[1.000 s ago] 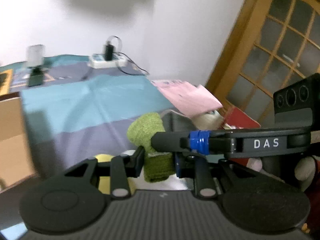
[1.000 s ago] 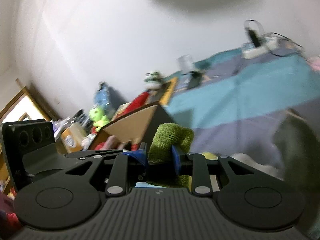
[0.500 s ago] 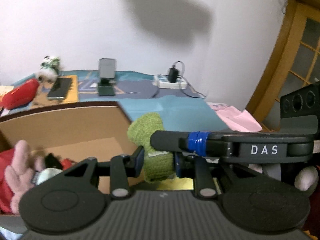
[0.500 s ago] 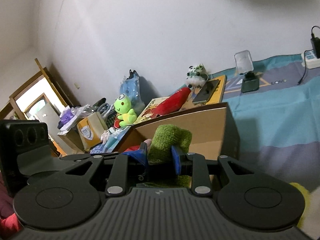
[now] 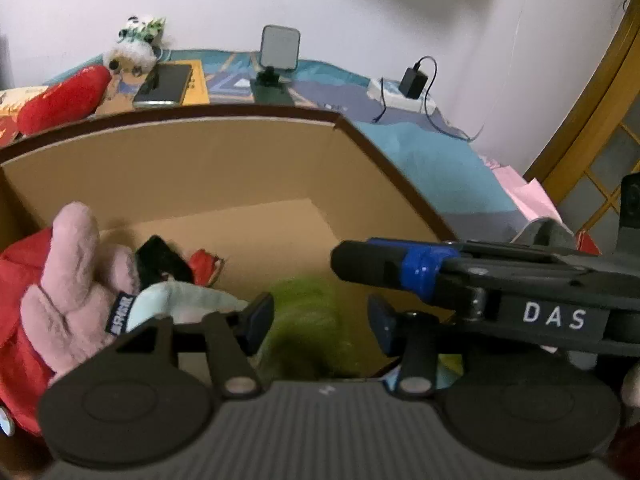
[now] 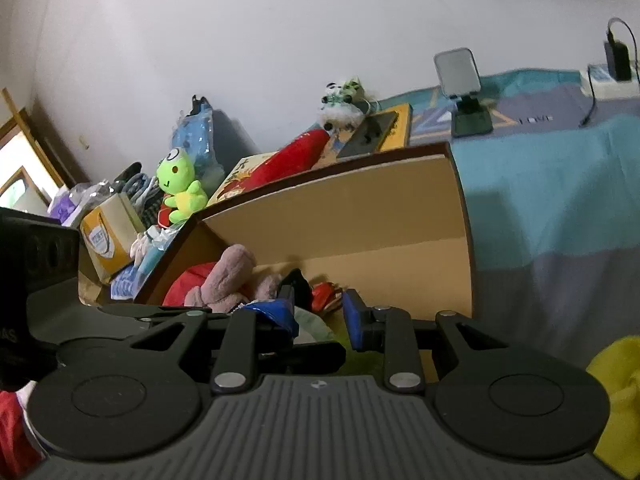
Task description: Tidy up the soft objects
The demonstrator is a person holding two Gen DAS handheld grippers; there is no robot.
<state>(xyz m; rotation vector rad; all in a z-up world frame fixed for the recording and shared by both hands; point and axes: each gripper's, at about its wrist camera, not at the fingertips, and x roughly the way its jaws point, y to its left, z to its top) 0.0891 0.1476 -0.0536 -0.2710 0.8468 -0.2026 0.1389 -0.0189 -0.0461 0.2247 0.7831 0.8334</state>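
Green plush [image 5: 308, 320] blurs inside cardboard box [image 5: 224, 168] beside pink plush [image 5: 76, 280], both jaws spread.

Around me: a plain white wall [image 6: 280, 40] runs behind a bed spread with a teal and grey-blue striped cover [image 6: 560, 184]. To my right stands a wooden door [image 5: 600, 152] with frosted glass panes; far to my left, another wooden frame [image 6: 20, 152] — bright inside. On the cover near the wall sit a phone stand [image 5: 278, 56] and a white power strip [image 5: 400, 94] with a black charger plugged in. Soft shadows blur the upper wall.
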